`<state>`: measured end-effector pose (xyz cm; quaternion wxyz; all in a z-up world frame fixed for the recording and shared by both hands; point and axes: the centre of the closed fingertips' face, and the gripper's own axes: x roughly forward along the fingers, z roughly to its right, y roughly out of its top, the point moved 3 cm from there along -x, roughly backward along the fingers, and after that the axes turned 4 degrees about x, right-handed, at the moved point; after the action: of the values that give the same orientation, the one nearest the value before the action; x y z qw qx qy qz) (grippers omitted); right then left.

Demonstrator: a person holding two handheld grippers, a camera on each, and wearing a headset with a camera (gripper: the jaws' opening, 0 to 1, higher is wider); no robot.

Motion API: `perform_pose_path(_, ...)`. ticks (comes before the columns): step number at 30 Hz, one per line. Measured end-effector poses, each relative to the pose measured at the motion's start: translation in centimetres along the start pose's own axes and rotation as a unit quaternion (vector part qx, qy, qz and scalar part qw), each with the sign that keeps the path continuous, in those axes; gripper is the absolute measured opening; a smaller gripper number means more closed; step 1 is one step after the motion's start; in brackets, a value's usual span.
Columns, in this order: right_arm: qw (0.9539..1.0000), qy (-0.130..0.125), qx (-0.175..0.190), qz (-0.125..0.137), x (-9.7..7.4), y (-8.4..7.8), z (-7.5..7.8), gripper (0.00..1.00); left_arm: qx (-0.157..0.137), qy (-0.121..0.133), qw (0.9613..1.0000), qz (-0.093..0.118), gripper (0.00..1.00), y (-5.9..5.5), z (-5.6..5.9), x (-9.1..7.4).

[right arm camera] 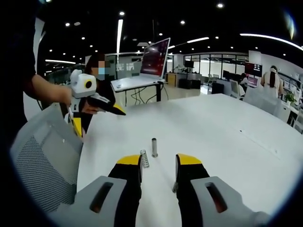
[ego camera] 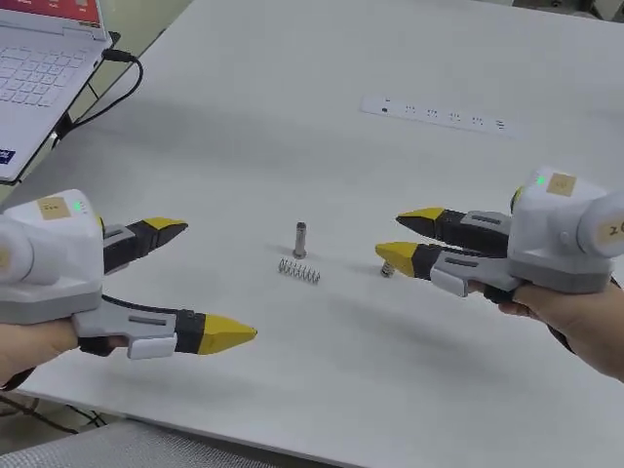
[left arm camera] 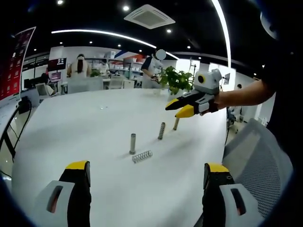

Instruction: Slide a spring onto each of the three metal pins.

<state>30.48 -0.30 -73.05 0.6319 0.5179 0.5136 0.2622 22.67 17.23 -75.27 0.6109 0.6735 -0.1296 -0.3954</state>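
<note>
Lower left of the head view, the left gripper (ego camera: 200,281) hangs with jaws spread wide and empty, likely readied for the loose spring (ego camera: 299,270) lying at centre, just beneath the bare upright pin (ego camera: 300,239). Right of centre, the right gripper (ego camera: 405,234) hovers, jaws partly parted, holding nothing, another pin (ego camera: 387,268) half hidden below its tips.

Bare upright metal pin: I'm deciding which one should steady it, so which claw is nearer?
Right. The right claw hovers just to the right of the bare upright metal pin, tips toward it; the left claw sits farther off on its left.
</note>
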Motion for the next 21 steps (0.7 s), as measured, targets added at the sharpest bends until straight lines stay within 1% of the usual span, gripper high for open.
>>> perform_pose_path(6, 0.9998, 0.015, -0.009, 0.001, 1.2, 0.5, -0.8, 0.25, 0.001, -0.002, 1.0, -0.001, 0.97, 0.1, 0.0, 0.1)
perform_pose_path(8, 0.9996, 0.024, -0.01, -0.002, 1.8, 0.4, -1.3, 0.24, 0.001, -0.001, 1.0, 0.001, 0.97, 0.1, 0.0, 0.2)
perform_pose_path(11, 0.9989, 0.043, -0.018, -0.009, 3.0, 0.2, -2.5, 0.23, 0.001, -0.002, 1.0, 0.0, 0.97, 0.0, 0.0, 0.2)
perform_pose_path(14, 0.9982, 0.054, -0.023, -0.014, 3.9, 0.1, -3.2, 0.23, 0.0, -0.001, 1.0, 0.001, 0.97, 0.0, -0.1, 0.1)
perform_pose_path(18, 0.9975, 0.062, -0.027, -0.02, 4.9, -0.2, -3.7, 0.23, 0.0, 0.003, 1.0, 0.002, 0.97, 0.1, -0.3, 0.0)
perform_pose_path(21, 0.9972, 0.066, -0.028, -0.022, 5.4, -0.2, -3.9, 0.22, -0.001, 0.004, 1.0, 0.004, 0.97, 0.1, -0.4, -0.1)
